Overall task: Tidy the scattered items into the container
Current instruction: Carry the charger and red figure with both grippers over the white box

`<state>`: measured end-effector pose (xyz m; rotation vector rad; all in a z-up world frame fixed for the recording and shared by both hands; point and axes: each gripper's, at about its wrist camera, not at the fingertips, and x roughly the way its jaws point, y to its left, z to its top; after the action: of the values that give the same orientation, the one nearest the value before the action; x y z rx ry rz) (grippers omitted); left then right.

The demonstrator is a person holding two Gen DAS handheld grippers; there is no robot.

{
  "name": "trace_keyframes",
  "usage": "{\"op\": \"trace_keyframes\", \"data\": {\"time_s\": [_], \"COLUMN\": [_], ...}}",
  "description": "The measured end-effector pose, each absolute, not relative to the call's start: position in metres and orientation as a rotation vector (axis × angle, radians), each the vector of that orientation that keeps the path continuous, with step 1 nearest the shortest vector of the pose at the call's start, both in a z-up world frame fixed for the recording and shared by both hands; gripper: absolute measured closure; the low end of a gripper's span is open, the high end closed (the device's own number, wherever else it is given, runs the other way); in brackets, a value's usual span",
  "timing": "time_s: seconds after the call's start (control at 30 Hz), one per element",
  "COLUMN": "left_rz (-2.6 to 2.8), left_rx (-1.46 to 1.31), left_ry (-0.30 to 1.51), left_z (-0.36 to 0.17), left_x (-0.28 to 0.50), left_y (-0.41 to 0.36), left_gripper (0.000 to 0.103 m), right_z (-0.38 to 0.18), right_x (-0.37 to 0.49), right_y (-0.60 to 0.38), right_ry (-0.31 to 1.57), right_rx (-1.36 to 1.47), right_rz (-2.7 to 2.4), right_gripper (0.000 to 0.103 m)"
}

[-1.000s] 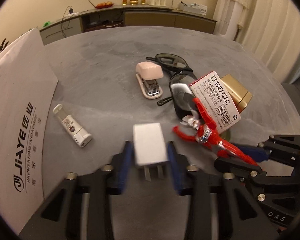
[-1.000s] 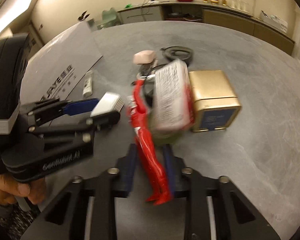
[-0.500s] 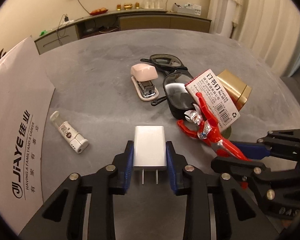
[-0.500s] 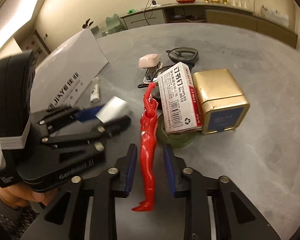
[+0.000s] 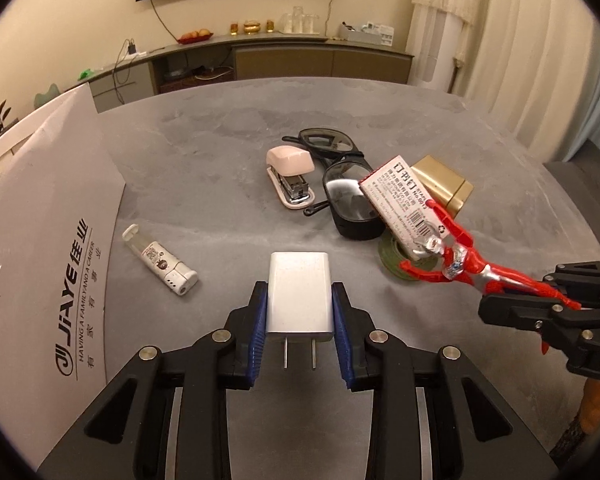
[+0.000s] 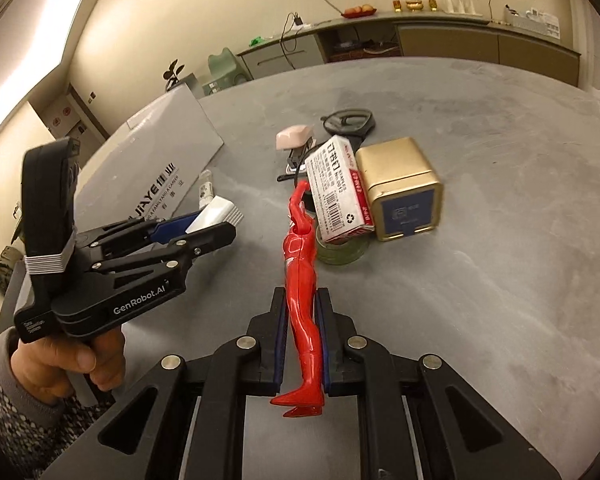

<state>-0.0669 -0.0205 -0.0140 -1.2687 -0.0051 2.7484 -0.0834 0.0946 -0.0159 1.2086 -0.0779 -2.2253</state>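
Left wrist view: the left gripper (image 5: pixel 300 312) clamps a white plug adapter (image 5: pixel 300 294) between its blue pads, prongs pointing back toward the camera, held above the grey table (image 5: pixel 220 152). Taking the gold tin (image 5: pixel 444 184) as landmark: a staple box (image 5: pixel 400 196) leans against its near-left side, over a green tape roll (image 5: pixel 392 264); black goggles (image 5: pixel 348 200) lie just left of the box, a pink stapler (image 5: pixel 290 174) further left, and a small white lighter (image 5: pixel 160 260) well to the left, near the white container (image 5: pixel 40 240). The right gripper (image 5: pixel 540 304) grasps a red figure (image 5: pixel 460 264) in front of the tin.

Right wrist view: the right gripper (image 6: pixel 302 328) is clenched on the red figure's (image 6: pixel 300 280) legs, its head reaching toward the staple box (image 6: pixel 336 188) left of the gold tin (image 6: pixel 404 188). Far left of the tin, a hand (image 6: pixel 60 364) holds the left gripper (image 6: pixel 204 228) with the adapter (image 6: pixel 216 214), near the container (image 6: pixel 160 176).
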Motion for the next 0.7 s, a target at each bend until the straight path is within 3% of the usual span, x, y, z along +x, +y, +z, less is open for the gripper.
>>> {"op": "trace_keyframes", "data": {"time_s": [0.7], "left_rz": [2.831], "left_rx": [-1.083], "left_ry": [-0.091], "left_z": [0.039], "left_x": [-0.033], "left_y": [-0.028], "left_gripper": [0.071], "right_z": [0.026], "right_x": [-0.074], "right_y": [0.091], "right_ry": [-0.081], "right_rx": [1.077], "right_rz": [-2.279], "right_gripper": [0.089]}}
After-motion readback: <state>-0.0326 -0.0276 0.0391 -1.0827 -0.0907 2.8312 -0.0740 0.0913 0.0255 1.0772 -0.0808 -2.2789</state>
